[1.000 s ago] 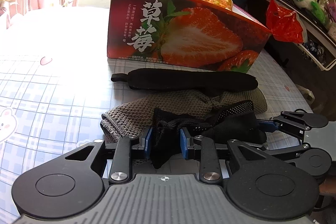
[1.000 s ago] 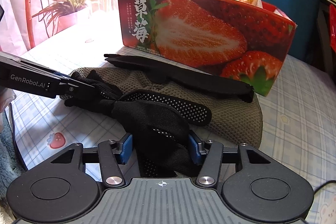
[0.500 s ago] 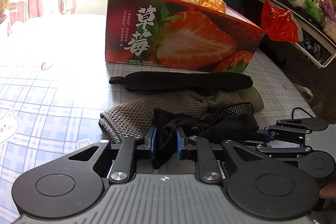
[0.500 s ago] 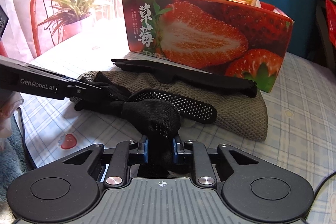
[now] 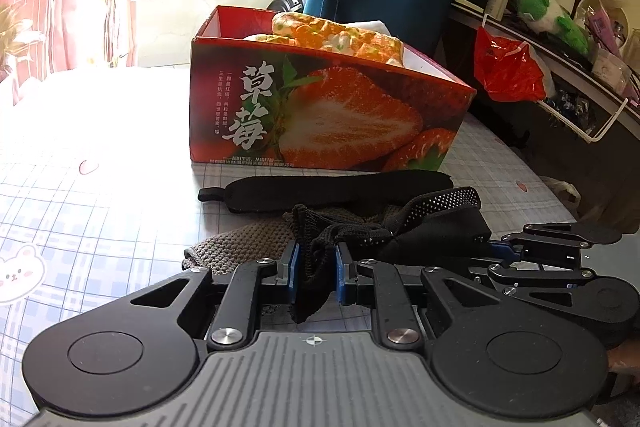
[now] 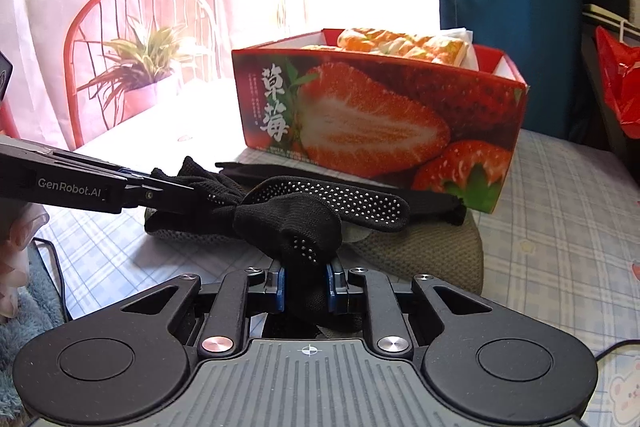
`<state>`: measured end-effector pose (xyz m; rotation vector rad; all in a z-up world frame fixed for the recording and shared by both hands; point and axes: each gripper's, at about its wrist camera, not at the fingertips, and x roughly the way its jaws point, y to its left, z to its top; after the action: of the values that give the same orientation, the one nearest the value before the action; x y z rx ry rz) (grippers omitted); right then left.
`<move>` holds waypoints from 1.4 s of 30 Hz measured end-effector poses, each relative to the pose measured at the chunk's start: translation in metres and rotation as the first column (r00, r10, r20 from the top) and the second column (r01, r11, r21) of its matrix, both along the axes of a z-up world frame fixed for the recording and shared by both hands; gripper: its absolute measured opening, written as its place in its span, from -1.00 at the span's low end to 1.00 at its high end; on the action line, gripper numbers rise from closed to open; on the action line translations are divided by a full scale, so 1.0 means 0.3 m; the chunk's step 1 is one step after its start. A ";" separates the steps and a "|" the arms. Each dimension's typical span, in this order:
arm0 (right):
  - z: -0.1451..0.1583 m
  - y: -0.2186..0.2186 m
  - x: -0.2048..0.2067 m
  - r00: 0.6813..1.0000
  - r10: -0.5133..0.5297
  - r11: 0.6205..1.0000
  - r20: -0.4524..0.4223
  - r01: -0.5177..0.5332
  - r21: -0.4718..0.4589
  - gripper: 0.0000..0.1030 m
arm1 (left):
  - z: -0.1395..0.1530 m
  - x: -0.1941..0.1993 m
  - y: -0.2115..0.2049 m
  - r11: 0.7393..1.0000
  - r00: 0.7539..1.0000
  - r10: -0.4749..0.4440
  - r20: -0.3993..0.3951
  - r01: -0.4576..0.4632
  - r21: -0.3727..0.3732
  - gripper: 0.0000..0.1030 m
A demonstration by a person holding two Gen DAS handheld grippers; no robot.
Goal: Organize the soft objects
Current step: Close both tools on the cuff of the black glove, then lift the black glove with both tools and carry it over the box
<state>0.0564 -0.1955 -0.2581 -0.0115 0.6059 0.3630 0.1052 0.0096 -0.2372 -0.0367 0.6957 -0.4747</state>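
1. Left wrist view: the left gripper point(image 5: 316, 277) was clamped on one bunched end of a black dotted sock point(image 5: 424, 223), the blue pads pressing the fabric from both sides after the jaws had just been closing.
2. Right wrist view: the right gripper point(image 6: 305, 285) pinched the other end of the same sock point(image 6: 304, 223); its jaws too had just been closing, and fabric filled the gap between the pads.
3. The sock hung stretched between the two grippers, raised slightly above a grey knitted cloth point(image 6: 420, 251) that lay on the checked tablecloth point(image 5: 80, 219).
4. A dotted flap of the sock stuck out sideways over the knitted cloth.
5. A long black strap point(image 5: 332, 185) lay flat just behind the grey cloth, between it and the strawberry box point(image 5: 320, 119).
6. The box stood upright on the table, open at the top, with an orange-and-white patterned soft item point(image 5: 340, 33) and something white showing above its rim.
7. In the right wrist view, the left gripper reached in from the left edge, its tip buried in the sock's bunched end.
8. A red plastic bag point(image 5: 506, 71) hung off a shelf beside the table.
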 end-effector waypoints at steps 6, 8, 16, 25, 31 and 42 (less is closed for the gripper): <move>0.032 -0.009 0.013 1.000 -0.010 1.000 0.025 0.010 0.007 -0.68 | 0.033 0.014 -0.007 1.000 1.000 -0.009 0.024 0.008 0.005 -0.64; 0.044 -0.014 0.021 0.999 -0.014 1.000 0.032 0.013 0.009 -0.68 | 0.046 0.022 -0.012 1.000 0.999 -0.012 0.034 0.012 0.007 -0.64; 0.116 -0.037 0.061 0.997 -0.029 1.000 0.072 0.028 0.012 -0.68 | 0.116 0.068 -0.040 1.000 0.997 -0.022 0.072 0.023 0.000 -0.64; 0.205 -0.079 0.154 0.992 -0.041 0.999 0.122 0.038 0.026 -0.68 | 0.203 0.150 -0.076 1.000 0.994 -0.024 0.106 0.025 -0.002 -0.63; 0.268 -0.096 0.236 0.986 -0.040 0.999 0.159 0.038 0.017 -0.68 | 0.258 0.224 -0.100 1.000 0.992 -0.019 0.121 0.020 -0.009 -0.63; 0.368 -0.134 0.401 0.982 -0.038 0.999 0.184 0.037 0.010 -0.68 | 0.335 0.360 -0.154 1.000 0.990 -0.003 0.142 0.002 0.003 -0.63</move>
<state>0.1767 -0.2356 -0.1478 -0.0267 0.4215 0.3232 0.2132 -0.0366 -0.1367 0.0006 0.5570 -0.4740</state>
